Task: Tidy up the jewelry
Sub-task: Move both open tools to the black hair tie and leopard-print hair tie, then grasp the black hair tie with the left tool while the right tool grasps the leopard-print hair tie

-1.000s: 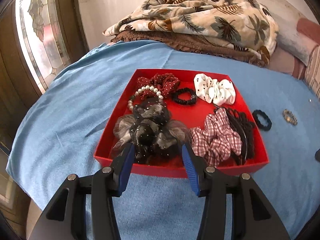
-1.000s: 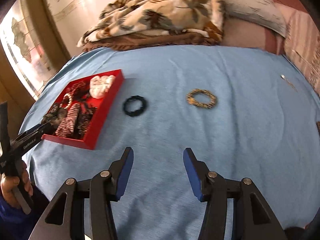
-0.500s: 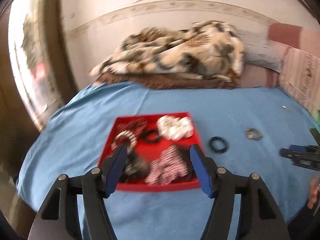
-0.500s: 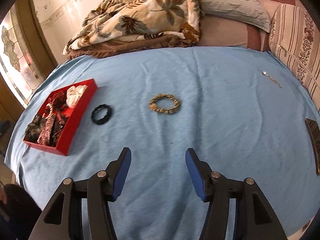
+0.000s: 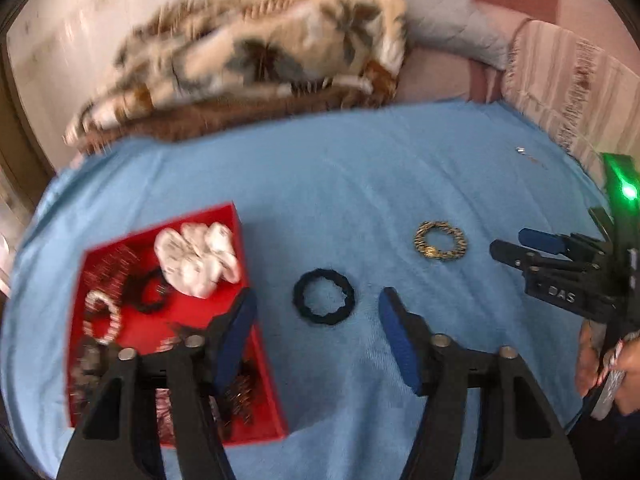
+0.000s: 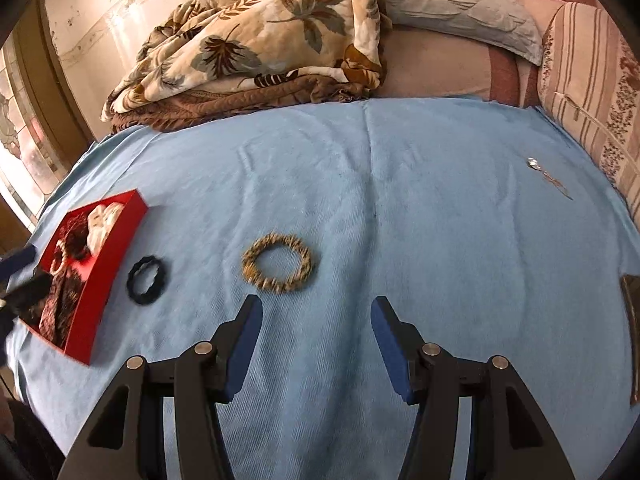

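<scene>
Nearest, the left gripper [image 5: 318, 336] and the right gripper [image 6: 316, 344] each hold two blue fingers [image 6: 244, 344] spread apart, gripping nothing. On the blue bed sheet [image 6: 400, 184], one black hair tie [image 5: 323, 297] lies just beyond the left gripper, beside one red tray [image 5: 262, 400] at the left holding a white scrunchie [image 5: 198, 258] and one pearl bracelet [image 5: 102, 318]. One gold bracelet [image 6: 277, 263] lies just beyond the right gripper. Farther right lies one silver chain [image 6: 550, 178]. Farthest, one leaf-print blanket [image 6: 256, 36] is heaped.
</scene>
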